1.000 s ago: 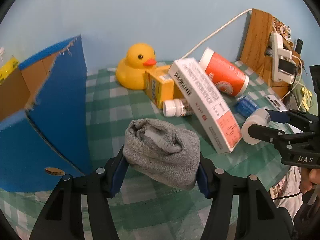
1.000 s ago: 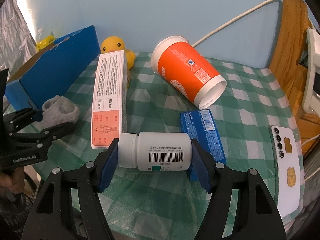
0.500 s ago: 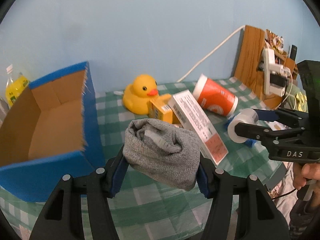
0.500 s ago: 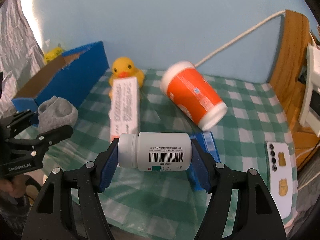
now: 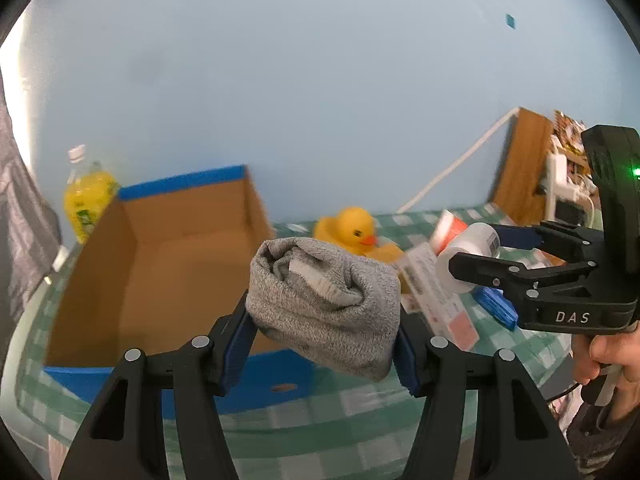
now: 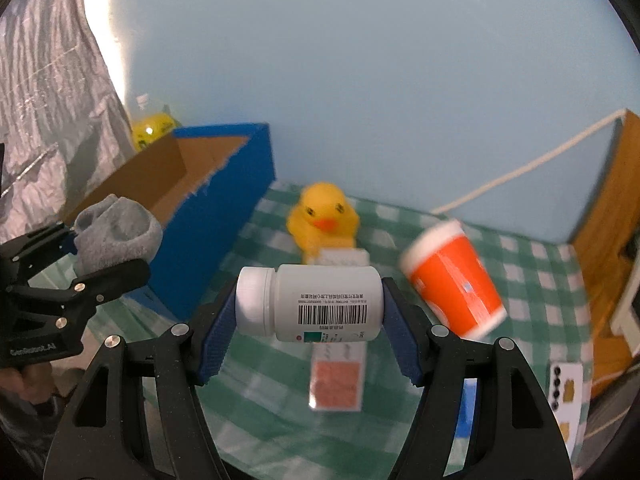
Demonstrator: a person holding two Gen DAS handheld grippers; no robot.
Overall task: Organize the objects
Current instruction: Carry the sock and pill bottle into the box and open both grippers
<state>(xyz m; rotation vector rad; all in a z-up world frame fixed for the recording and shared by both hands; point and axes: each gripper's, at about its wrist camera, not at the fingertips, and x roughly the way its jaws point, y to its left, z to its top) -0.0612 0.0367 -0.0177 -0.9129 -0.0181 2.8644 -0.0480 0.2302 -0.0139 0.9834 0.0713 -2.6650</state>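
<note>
Grey rolled sock (image 5: 324, 304) and white plastic pill bottle (image 6: 308, 302) both held in the air, one in each claw.

Blue pads of the left claw (image 5: 322, 338) press on the two sides of the sock, which hangs above the near blue wall of the open cardboard box (image 5: 160, 280); the right claw (image 6: 308, 322) clamps the bottle sideways by cap and base, barcode label facing the camera, above the green-and-white checked table (image 6: 532, 276). On the cloth beyond lie a yellow rubber duck (image 6: 324, 216), a tipped orange paper cup (image 6: 456, 284), a long white carton with a salmon end (image 6: 338, 384) and a small blue box (image 5: 496, 306). A yellow drink bottle (image 5: 86, 196) stands behind the cardboard box.
</note>
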